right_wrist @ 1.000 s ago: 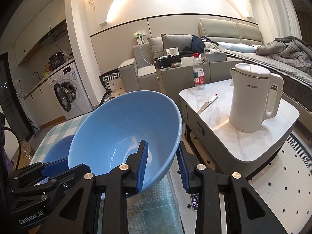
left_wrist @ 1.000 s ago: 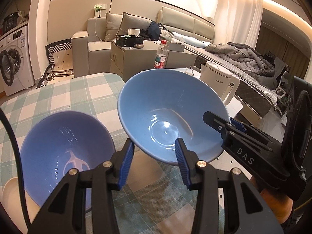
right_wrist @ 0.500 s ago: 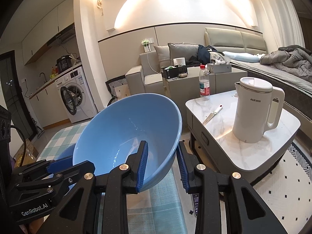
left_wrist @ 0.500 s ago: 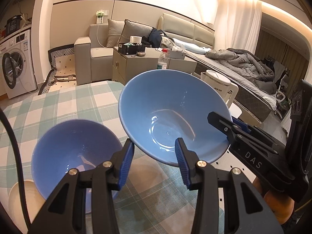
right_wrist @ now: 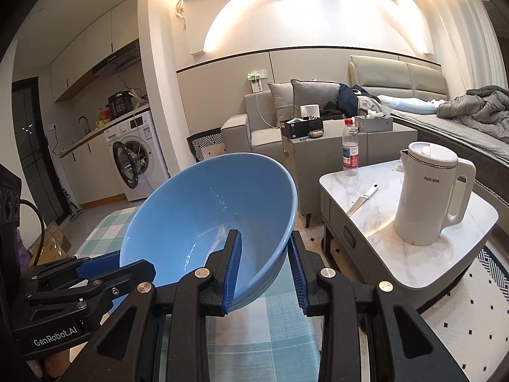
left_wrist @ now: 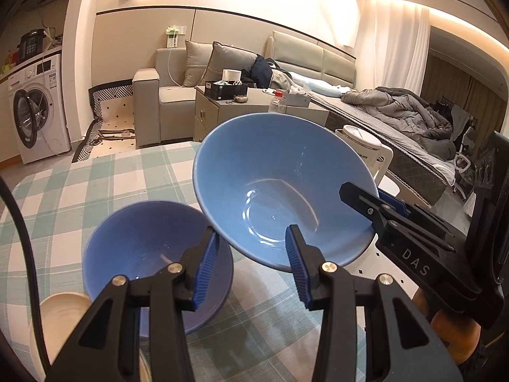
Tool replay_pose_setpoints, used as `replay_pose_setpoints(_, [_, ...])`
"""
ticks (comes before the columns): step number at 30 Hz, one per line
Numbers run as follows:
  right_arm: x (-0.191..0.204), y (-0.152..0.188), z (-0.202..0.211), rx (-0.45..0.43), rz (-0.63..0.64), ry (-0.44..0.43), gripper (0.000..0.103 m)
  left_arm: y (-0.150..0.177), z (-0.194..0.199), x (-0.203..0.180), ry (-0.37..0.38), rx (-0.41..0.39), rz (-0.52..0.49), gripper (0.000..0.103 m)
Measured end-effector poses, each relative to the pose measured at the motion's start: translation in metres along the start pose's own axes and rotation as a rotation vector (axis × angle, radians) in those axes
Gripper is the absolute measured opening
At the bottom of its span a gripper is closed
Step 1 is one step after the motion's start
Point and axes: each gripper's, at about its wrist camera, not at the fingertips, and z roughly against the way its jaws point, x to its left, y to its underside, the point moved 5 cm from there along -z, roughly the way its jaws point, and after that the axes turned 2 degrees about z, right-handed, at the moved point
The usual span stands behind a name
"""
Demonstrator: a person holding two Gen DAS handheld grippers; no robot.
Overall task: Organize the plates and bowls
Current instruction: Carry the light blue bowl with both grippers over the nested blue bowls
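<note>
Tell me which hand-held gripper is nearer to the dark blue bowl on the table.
Left. The left hand-held gripper hangs just above the dark blue bowl, holding nothing. The right hand-held gripper is off to its right, clamped on the light blue bowl.

Before me lies a green-and-white checked tablecloth (left_wrist: 95, 191). To my right a white kettle (right_wrist: 429, 197) stands upright on a marble-topped low table (right_wrist: 381, 216), with a knife (right_wrist: 362, 196) lying flat to its left and a red-capped water bottle (right_wrist: 350, 149) at the table's far edge. Far left stands a washing machine (right_wrist: 136, 159), door ajar; a grey sofa (left_wrist: 178, 95) lines the far wall.
</note>
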Motion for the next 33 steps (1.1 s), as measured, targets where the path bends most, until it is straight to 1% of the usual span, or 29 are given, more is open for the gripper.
replay_pose_setpoints(12, [0.036,0.0,-0.001,-0.005,0.04,-0.056,0.03,0.004,0.019,0.026,-0.045,-0.018,0.019,0.042])
replay_pose_setpoints(23, [0.07,0.003,-0.011,0.009,0.076,-0.11,0.031,0.011,0.037,0.052,-0.093,-0.037,0.039,0.042])
replay_pose_setpoints(33, [0.084,0.008,-0.027,0.035,0.097,-0.148,0.031,0.019,0.045,0.07,-0.124,-0.034,0.053,0.042])
